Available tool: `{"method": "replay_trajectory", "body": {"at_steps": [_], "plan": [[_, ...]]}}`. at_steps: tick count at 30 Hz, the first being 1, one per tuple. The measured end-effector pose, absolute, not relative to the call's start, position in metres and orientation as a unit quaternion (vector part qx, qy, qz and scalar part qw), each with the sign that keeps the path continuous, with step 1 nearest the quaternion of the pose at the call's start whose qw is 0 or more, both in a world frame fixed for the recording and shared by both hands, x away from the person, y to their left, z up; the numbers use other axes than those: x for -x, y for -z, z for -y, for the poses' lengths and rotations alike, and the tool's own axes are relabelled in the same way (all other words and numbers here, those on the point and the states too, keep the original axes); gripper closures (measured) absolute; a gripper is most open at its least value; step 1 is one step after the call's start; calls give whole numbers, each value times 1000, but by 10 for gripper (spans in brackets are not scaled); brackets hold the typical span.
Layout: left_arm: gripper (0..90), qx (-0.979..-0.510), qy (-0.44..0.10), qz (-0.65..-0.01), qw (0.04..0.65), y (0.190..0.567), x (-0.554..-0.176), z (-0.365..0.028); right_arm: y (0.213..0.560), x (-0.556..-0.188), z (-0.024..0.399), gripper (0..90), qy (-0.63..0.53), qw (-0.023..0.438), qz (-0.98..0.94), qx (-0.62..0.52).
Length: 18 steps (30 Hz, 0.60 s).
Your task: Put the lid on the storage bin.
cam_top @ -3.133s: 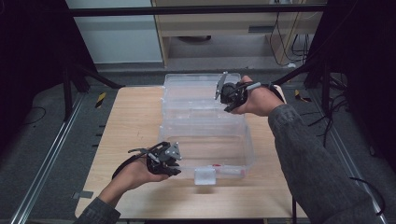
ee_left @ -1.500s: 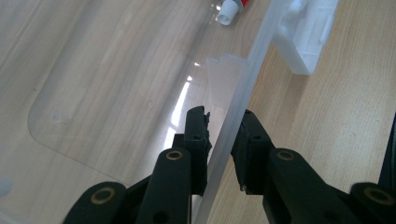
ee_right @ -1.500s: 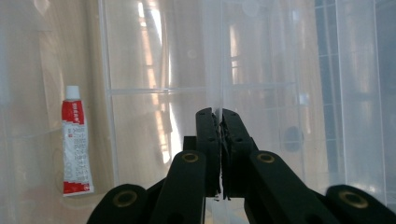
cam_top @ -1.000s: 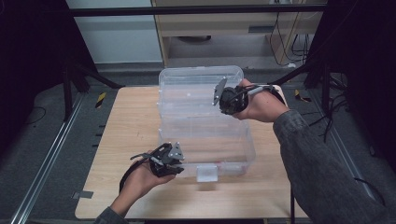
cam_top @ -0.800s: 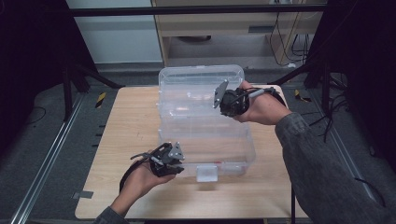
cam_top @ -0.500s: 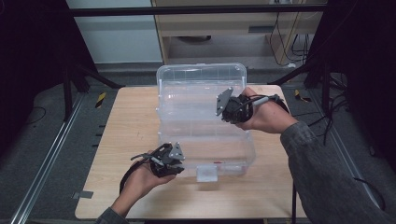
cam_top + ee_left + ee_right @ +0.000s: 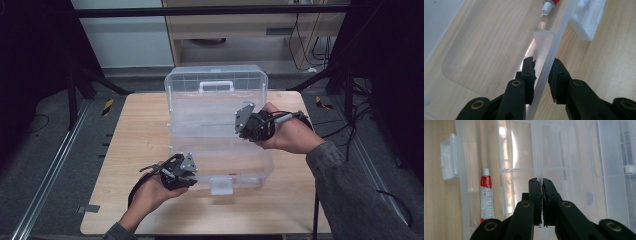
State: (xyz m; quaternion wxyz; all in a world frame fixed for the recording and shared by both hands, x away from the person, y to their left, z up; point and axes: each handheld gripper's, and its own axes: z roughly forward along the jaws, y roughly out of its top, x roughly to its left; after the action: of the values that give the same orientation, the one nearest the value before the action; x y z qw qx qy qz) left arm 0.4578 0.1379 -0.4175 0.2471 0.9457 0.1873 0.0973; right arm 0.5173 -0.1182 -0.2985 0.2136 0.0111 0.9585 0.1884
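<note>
A clear plastic box [image 7: 250, 170] stands on the wooden table with its lid [image 7: 215, 100] raised almost upright; the lid carries a white handle [image 7: 216, 86]. My right gripper [image 7: 240, 130] is shut on the lid's right edge, and the thin plastic runs between its jaws [image 7: 539, 181]. My left gripper [image 7: 192, 175] is shut on the box's front wall [image 7: 546, 55], one jaw inside and one outside [image 7: 541, 67]. A red tube with a white cap [image 7: 486, 195] lies inside the box by that wall [image 7: 548, 5].
A white latch [image 7: 221, 185] hangs on the box's front side. The table [image 7: 135, 130] has bare wood left of the box and along its front edge. Dark frame posts and cables stand around the table.
The lid has swung from lying flat behind the box up to nearly upright, with my right gripper on it moving toward the front. My left gripper has kept still.
</note>
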Motion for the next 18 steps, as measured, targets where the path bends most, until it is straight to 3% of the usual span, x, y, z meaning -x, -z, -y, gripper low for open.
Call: {"method": "replay_trajectory", "body": {"at_steps": [18], "plan": [[748,-951,-97,-162,246,417,-462,-140,306,-502,119,865,-182,207,-961,-12]]}}
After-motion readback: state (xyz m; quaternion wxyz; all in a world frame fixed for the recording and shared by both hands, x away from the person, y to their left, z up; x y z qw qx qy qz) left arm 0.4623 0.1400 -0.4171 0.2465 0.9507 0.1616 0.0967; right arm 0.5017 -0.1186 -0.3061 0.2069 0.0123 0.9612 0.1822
